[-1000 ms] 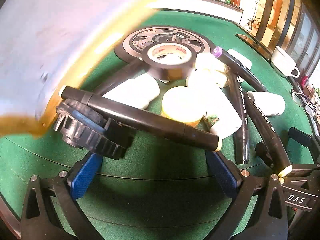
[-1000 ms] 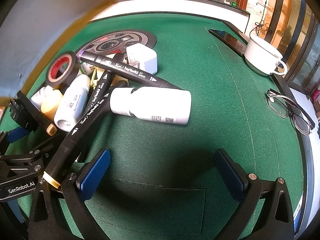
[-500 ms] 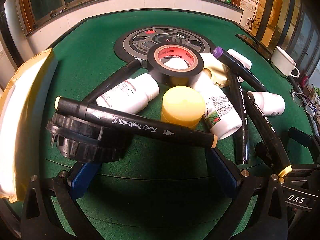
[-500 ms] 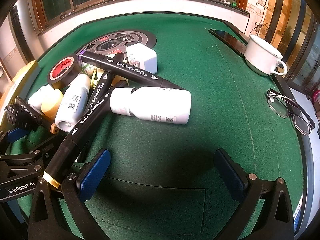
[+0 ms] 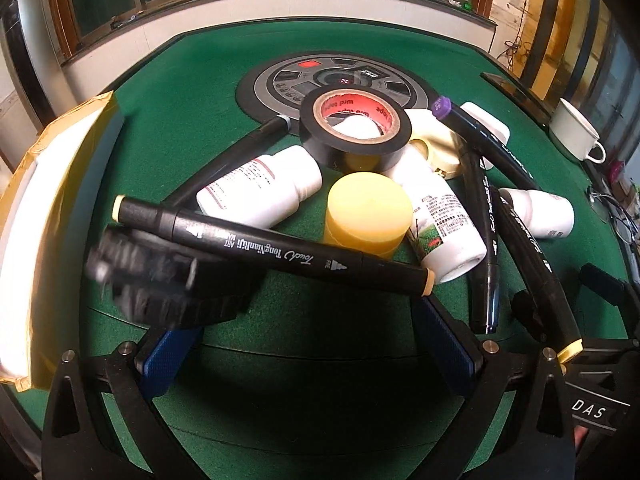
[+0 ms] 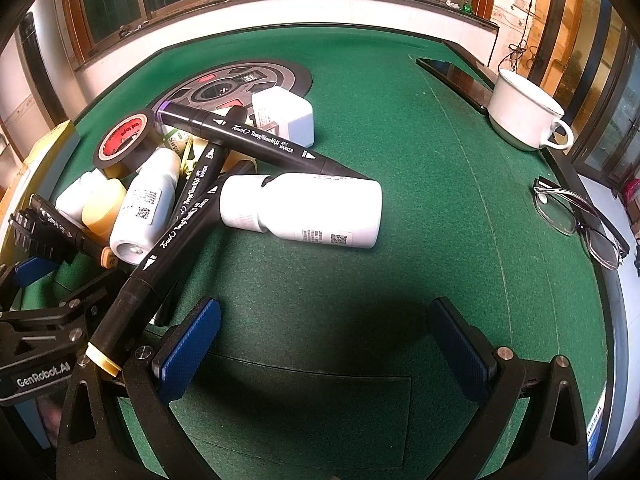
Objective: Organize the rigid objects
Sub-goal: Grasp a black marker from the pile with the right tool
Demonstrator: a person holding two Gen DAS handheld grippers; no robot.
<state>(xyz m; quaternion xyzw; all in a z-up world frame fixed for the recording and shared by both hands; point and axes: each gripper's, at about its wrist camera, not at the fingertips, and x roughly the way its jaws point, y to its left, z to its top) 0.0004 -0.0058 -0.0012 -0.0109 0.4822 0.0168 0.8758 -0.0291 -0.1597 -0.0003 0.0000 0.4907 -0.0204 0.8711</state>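
Inside black tape roll, 1 white bottle cap.

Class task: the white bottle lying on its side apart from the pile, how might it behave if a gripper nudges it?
The white bottle lies on its round side, so it would probably roll. The green felt may slow it. Its smooth plastic looks rigid, perhaps slippery.

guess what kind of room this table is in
Probably a home game room: the green felt table has a round control panel at its centre, like an automatic mahjong table. A white mug and eyeglasses lie at its edge, under a row of windows.
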